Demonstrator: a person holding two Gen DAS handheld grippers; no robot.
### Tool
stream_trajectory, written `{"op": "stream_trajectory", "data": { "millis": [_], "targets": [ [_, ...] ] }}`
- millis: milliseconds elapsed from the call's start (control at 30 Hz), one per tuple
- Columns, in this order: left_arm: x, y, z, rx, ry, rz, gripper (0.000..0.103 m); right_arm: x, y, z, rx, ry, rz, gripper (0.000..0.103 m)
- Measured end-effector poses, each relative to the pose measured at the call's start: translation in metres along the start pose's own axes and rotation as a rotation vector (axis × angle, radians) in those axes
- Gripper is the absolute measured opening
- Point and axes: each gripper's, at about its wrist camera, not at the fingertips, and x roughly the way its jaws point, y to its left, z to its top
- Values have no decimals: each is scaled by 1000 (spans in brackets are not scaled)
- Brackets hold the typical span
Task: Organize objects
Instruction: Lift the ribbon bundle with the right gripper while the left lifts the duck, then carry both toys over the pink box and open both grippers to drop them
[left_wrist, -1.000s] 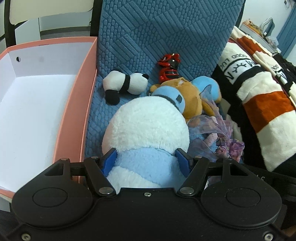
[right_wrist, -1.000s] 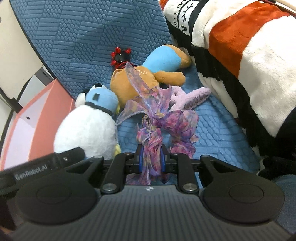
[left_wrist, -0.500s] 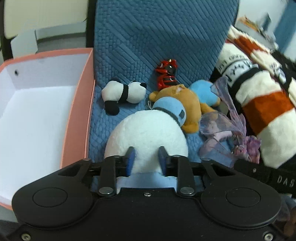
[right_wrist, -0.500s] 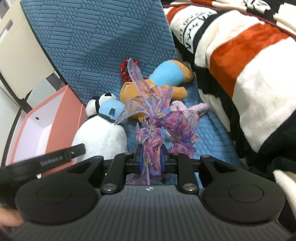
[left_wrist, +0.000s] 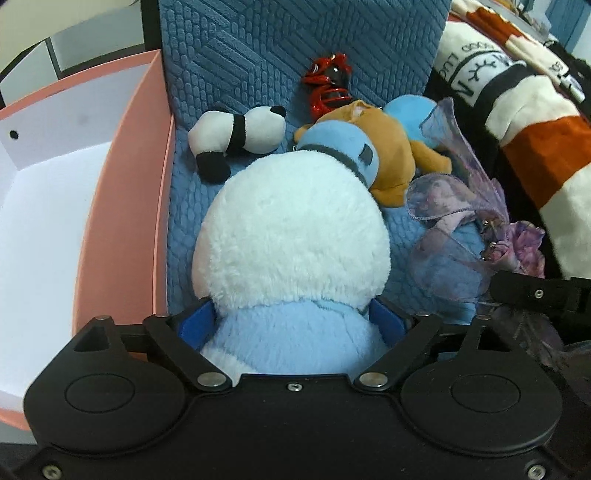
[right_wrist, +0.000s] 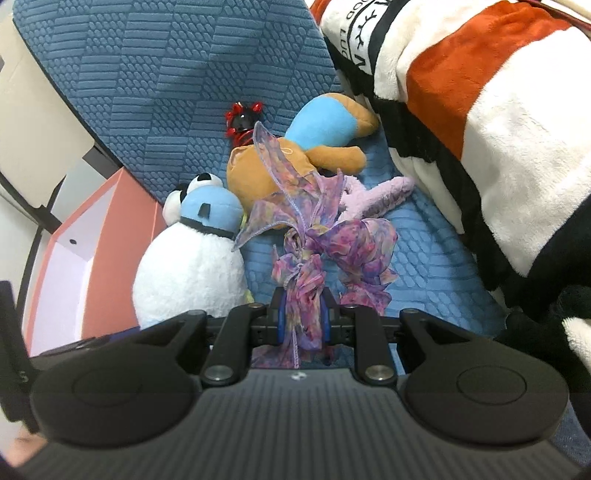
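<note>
A big white plush with a light blue cap (left_wrist: 291, 229) lies on the blue cushion. My left gripper (left_wrist: 290, 319) is over its near end; the jaws are opening and stand wide, with the plush's pale blue part between the blue pads (left_wrist: 195, 321). A small panda (left_wrist: 240, 136), a red toy (left_wrist: 328, 86) and a brown bear in blue (left_wrist: 388, 147) lie behind it. My right gripper (right_wrist: 303, 317) is shut on a purple patterned ribbon (right_wrist: 351, 243), which hangs over a lilac plush (right_wrist: 384, 192). The white plush (right_wrist: 188, 273) sits to its left.
A pink box with a white inside (left_wrist: 122, 221) stands against the cushion's left edge. A striped white, orange and black blanket (right_wrist: 498, 110) is heaped along the right. The quilted blue backrest (right_wrist: 166, 74) rises behind the toys.
The left jaws squeezed narrow on the white plush half a second ago and have since spread wide around it, the gripper sinking closer. The right gripper keeps its hold on the ribbon.
</note>
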Motion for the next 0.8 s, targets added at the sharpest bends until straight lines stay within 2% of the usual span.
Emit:
{"op": "stream_trajectory", "data": {
  "millis": [200,400,533,800],
  "targets": [
    [14,-6,4,31,7,31,93,9,12,-3,-47,28,-8,22],
    [7,-2,3,-6,-44,24,76,9,18,-4,-65,46,6,22],
    [-10,10,5,-72,-65,-44,75,-2,22,-2,-85,20,8,22],
    [-63,29,21,-116,-105,-108,76,-34,27,9,-73,-27,41,22]
  ]
}}
